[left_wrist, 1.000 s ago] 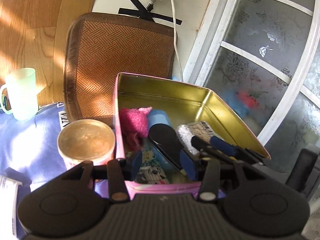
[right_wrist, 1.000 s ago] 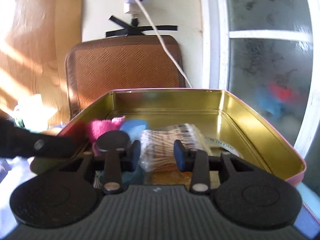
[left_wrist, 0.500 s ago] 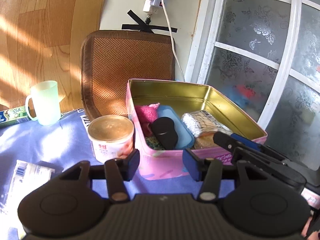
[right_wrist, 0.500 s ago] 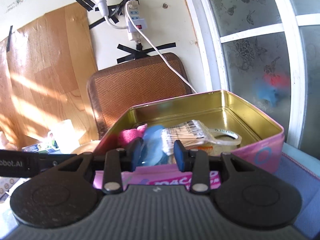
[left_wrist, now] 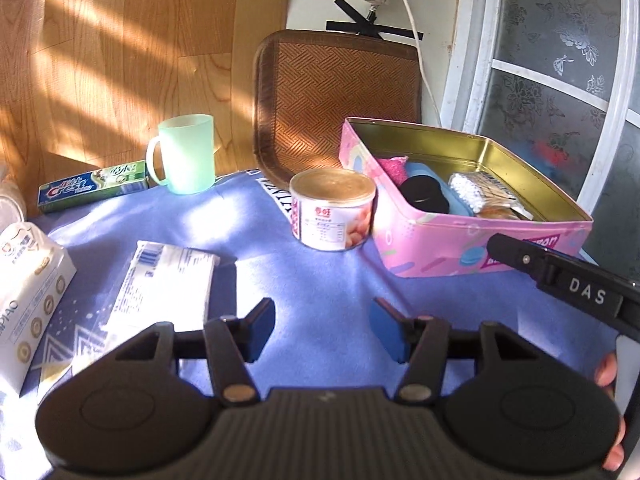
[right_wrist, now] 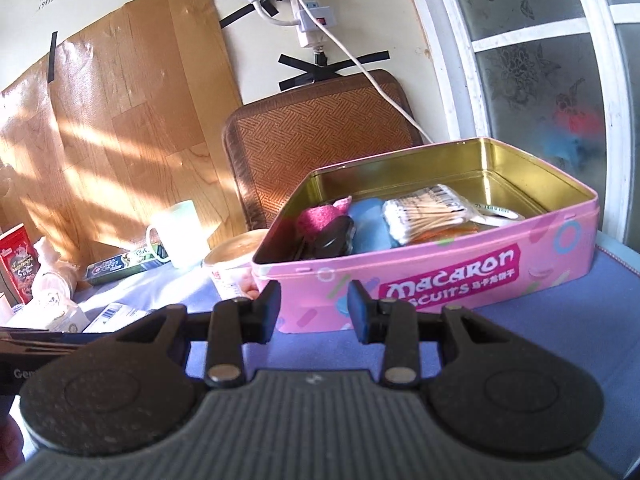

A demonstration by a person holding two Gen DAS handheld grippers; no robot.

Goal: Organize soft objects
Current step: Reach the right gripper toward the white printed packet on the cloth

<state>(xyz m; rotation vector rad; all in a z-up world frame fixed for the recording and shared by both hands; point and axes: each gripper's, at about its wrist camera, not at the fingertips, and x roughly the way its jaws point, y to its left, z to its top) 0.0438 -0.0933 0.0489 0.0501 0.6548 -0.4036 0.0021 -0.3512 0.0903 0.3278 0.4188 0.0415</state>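
- The left hand-held gripper (left_wrist: 322,330) hangs over the blue cloth (left_wrist: 280,280) that covers the counter; its jaws are opening and nothing lies between them.
- The right hand-held gripper (right_wrist: 314,312) stands just in front of the pink biscuit tin (right_wrist: 440,280), its jaws spread part-way and empty.
- In the left wrist view the right tool reaches in from the right edge as a black bar near the tin's front wall.
- The tin is open, with a gold inside. In it lie a pink fuzzy cloth (left_wrist: 394,166), a light blue soft piece (right_wrist: 370,224), a black rounded case (left_wrist: 424,196) and a bag of cotton swabs (right_wrist: 426,216). Something orange and a white-rimmed item sit under and behind the swabs, too hidden to name.
- A round can with a gold lid (left_wrist: 334,210) stands just left of the tin.
- A pale green mug (left_wrist: 186,154) and a toothpaste box (left_wrist: 94,186) stand farther back by the wood-look wall.
- A flat white packet (left_wrist: 164,280) lies on the cloth near the left jaws, with a tissue pack (left_wrist: 28,284) beside it at the left edge.
- A brown woven mat (left_wrist: 340,100) leans upright against the wall behind the tin.
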